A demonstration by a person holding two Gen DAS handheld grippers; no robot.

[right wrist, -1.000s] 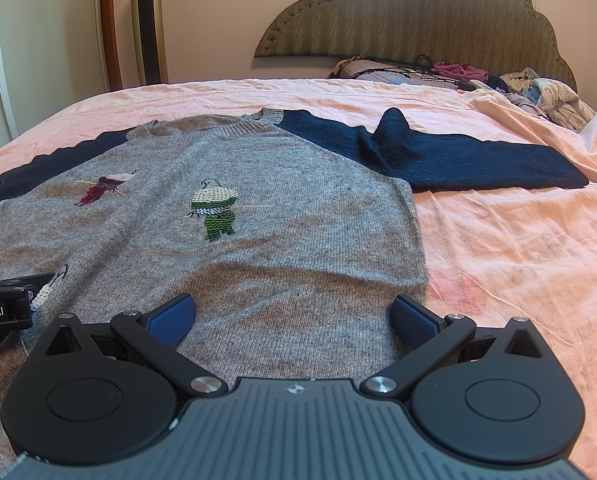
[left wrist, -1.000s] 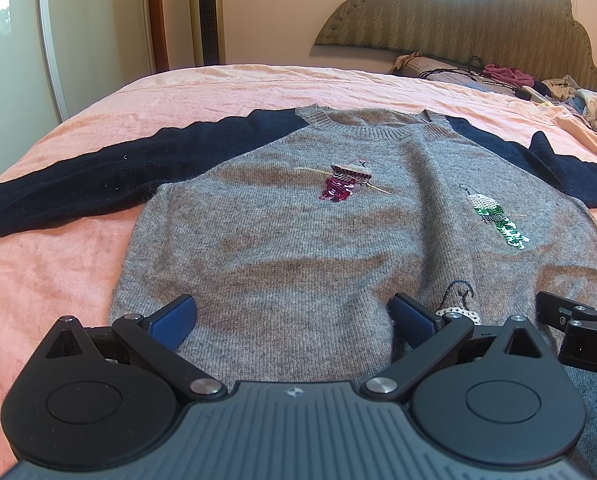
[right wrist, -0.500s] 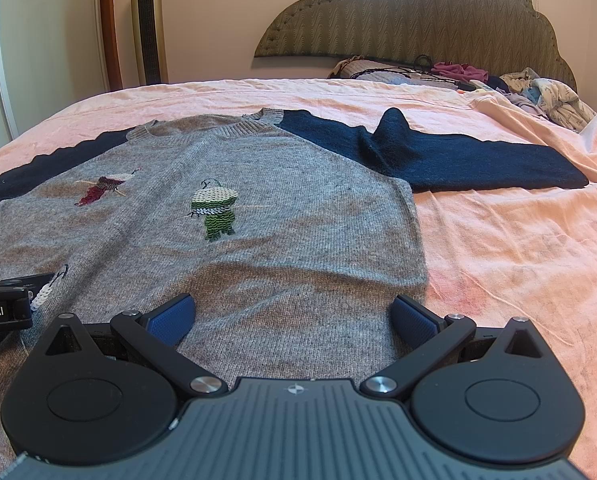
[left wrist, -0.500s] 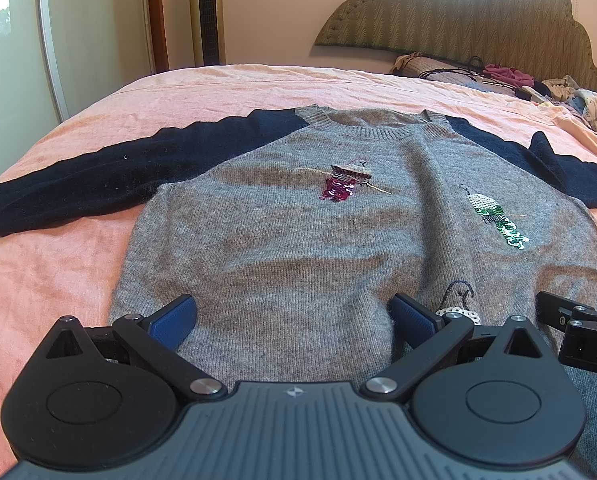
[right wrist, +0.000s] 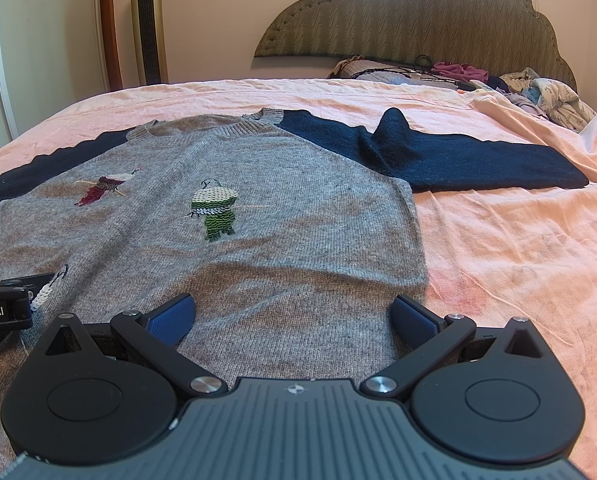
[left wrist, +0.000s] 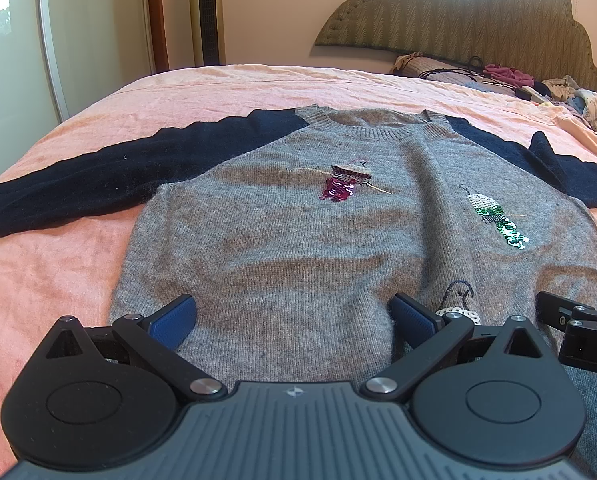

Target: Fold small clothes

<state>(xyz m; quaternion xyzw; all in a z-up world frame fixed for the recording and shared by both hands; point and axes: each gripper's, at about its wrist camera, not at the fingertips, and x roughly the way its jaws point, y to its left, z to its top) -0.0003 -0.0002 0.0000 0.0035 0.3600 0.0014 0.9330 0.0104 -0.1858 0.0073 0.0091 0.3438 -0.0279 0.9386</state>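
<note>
Lying flat and face-up on the pink bed (left wrist: 66,272), the grey sweater (left wrist: 298,248) spreads its navy sleeves outward. Over the sweater's hem, the left gripper (left wrist: 294,316) and right gripper (right wrist: 294,316) hover side by side, both spread wide, holding nothing.

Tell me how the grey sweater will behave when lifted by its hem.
The grey sweater is soft knit with ripples, so it will probably droop and sag. Its navy sleeves lie spread out and would likely trail. The sequin patches may snag.
</note>
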